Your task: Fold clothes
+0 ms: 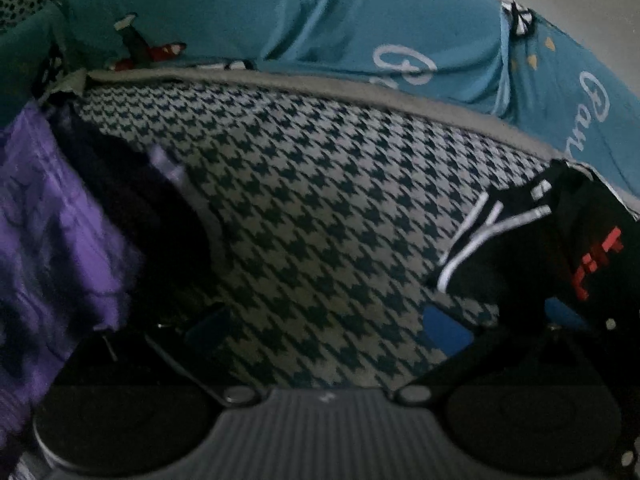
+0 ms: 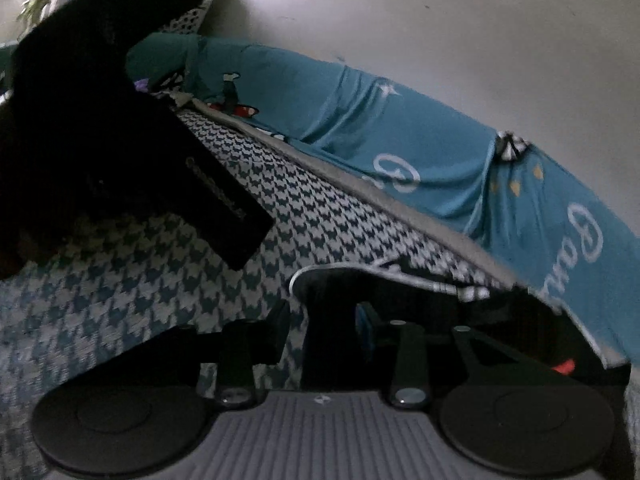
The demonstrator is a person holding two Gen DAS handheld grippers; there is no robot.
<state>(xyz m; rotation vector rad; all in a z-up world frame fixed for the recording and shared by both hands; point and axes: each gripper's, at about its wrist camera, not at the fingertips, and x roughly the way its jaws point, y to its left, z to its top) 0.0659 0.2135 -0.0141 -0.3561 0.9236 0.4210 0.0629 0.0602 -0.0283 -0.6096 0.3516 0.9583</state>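
Observation:
A black garment (image 1: 520, 248) with white stripes and red lettering lies at the right on a houndstooth blanket (image 1: 320, 200). My left gripper (image 1: 328, 326) hovers over bare blanket, jaws wide open, nothing between them; its right finger is close to the garment's edge. In the right wrist view the same black garment (image 2: 332, 296), edged in white piping, lies bunched in front of my right gripper (image 2: 322, 330). Its jaws stand partly apart with a dark fold between them; a strip of blanket (image 2: 120, 288) shows beside the left finger, so the pads do not press.
A purple cloth (image 1: 52, 220) with dark fabric beside it fills the left edge. A teal printed sheet (image 1: 240, 12) runs along the back under a pale wall (image 2: 400, 20). A large black shape (image 2: 100, 120) hangs at the upper left of the right wrist view.

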